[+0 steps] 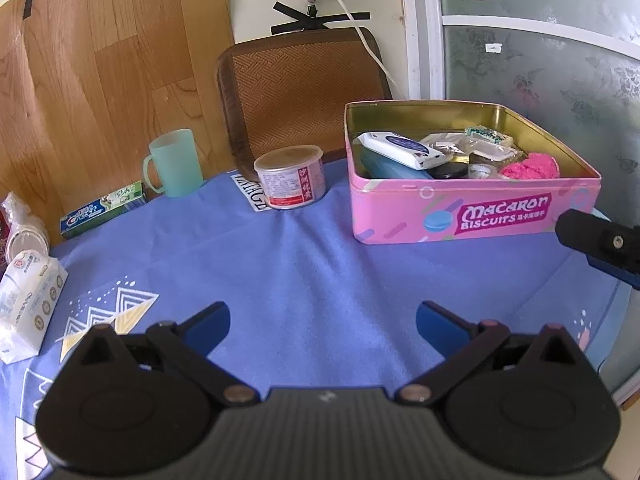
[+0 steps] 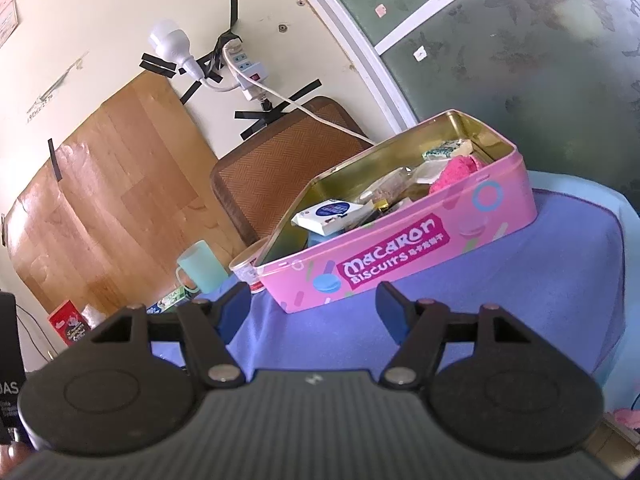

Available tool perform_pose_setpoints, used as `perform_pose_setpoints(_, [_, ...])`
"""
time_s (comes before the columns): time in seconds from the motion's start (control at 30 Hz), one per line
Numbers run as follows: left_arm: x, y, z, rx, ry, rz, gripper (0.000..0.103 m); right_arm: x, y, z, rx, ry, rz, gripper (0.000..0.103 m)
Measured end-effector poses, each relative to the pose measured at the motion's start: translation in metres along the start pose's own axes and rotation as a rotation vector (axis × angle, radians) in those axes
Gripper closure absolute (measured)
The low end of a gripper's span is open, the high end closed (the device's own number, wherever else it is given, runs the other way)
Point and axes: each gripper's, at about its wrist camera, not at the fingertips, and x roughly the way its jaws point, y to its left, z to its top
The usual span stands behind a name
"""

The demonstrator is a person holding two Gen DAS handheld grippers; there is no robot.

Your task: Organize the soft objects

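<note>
An open pink "Macaron Biscuits" tin (image 1: 472, 216) stands on the blue cloth at the right; it also shows in the right wrist view (image 2: 400, 248). Inside lie a fluffy pink soft object (image 1: 530, 166), a white wipes pack (image 1: 402, 149) and small wrapped items. A white tissue pack (image 1: 28, 308) lies at the left edge. My left gripper (image 1: 322, 322) is open and empty over the bare cloth, short of the tin. My right gripper (image 2: 314, 308) is open and empty, just in front of the tin; its finger shows at the right of the left wrist view (image 1: 600, 244).
A round tin can (image 1: 290, 176), a mint green cup (image 1: 174, 162) and a toothpaste box (image 1: 102, 210) stand along the back of the table. A woven chair back (image 1: 300, 88) is behind. Stacked paper cups (image 1: 24, 236) sit far left. The table edge (image 1: 616, 320) is at the right.
</note>
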Motion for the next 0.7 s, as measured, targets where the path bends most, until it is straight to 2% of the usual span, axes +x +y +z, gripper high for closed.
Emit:
perform_pose_setpoints(0.37, [-0.0013, 0.0007, -0.0016, 0.015, 0.008, 0.010, 0.000, -0.0026, -0.0035, 0.0002, 0.008, 0.001, -0.003, 0.031])
perform_pose_setpoints(0.7, [-0.0018, 0.0021, -0.0027, 0.030, 0.000, -0.015, 0.000, 0.0001, -0.0071, -0.0012, 0.018, 0.012, -0.005, 0.031])
